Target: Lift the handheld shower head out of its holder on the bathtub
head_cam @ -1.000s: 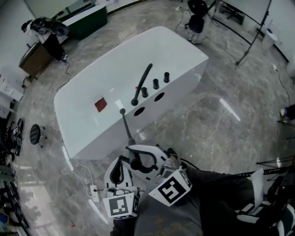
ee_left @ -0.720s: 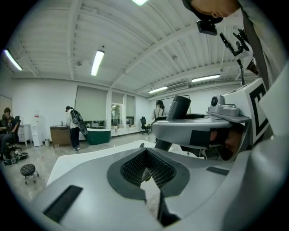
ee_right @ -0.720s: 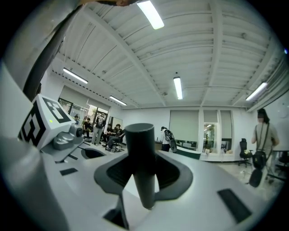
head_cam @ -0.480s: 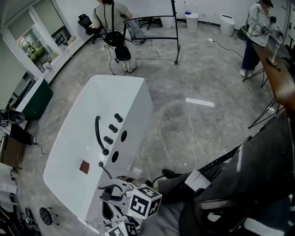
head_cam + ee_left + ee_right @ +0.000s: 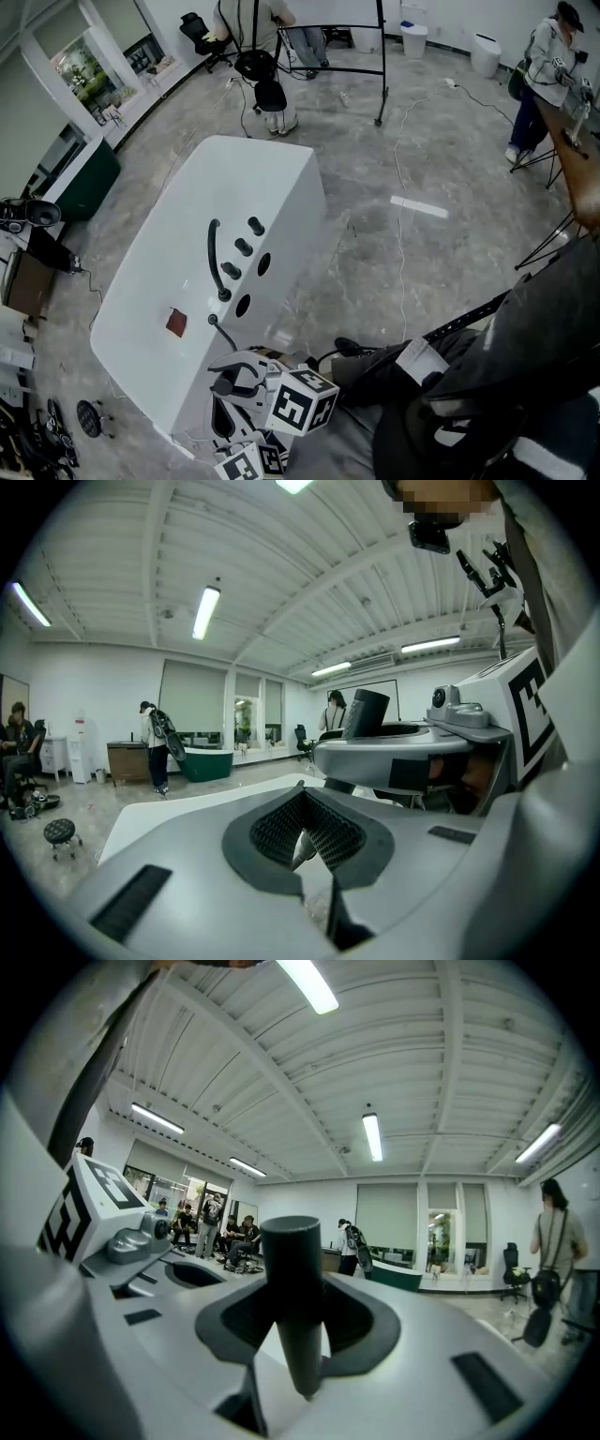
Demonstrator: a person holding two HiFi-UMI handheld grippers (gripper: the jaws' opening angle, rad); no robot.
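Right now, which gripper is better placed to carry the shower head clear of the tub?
Right. The right gripper has its fingers closed on the dark shower head, and the hose runs from there to the bathtub. The left gripper is shut and holds nothing.

I see the dark, cylindrical shower head (image 5: 292,1279) upright, clamped between my right tongs' (image 5: 302,1330) jaws, its thin hose (image 5: 218,330) trailing below.
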